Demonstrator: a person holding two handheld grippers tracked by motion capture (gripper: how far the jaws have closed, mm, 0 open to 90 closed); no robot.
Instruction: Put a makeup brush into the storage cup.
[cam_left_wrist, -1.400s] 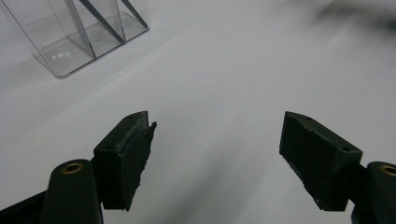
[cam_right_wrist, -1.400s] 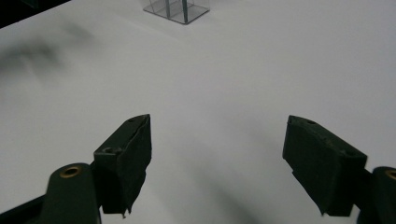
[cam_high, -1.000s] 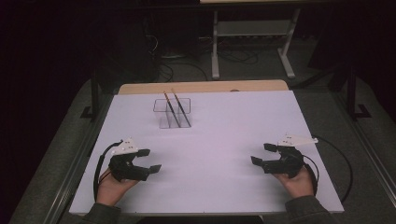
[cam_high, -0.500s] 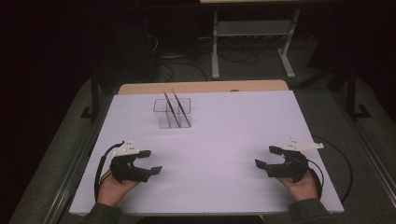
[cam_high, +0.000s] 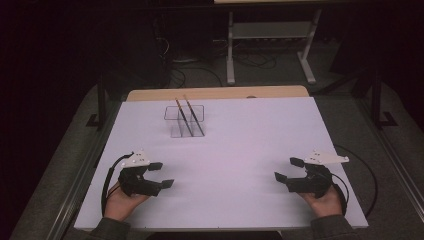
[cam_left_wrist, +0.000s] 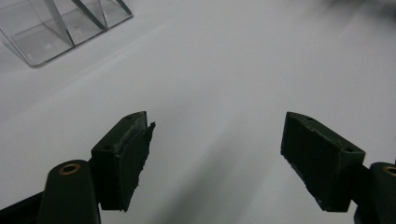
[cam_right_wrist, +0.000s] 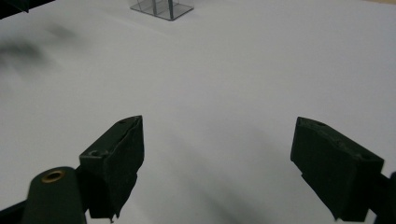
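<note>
While both the left gripper (cam_high: 161, 174) and right gripper (cam_high: 286, 169) rested near the table's (cam_high: 240, 145) front edge, jaws spread and empty, the two chopsticks (cam_high: 189, 116) stood well apart in a clear holder (cam_high: 186, 121) at the far side; judged start, reach forward pending.

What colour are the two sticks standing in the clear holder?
Dark brown sticks, best seen in the high view.

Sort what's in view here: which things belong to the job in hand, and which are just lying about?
In the job: clear holder with two dark sticks leaning in it; left gripper and right gripper, both open and empty, resting near the table's front edge.

Lying about: metal stand and loose cables on the floor behind the table.
</note>
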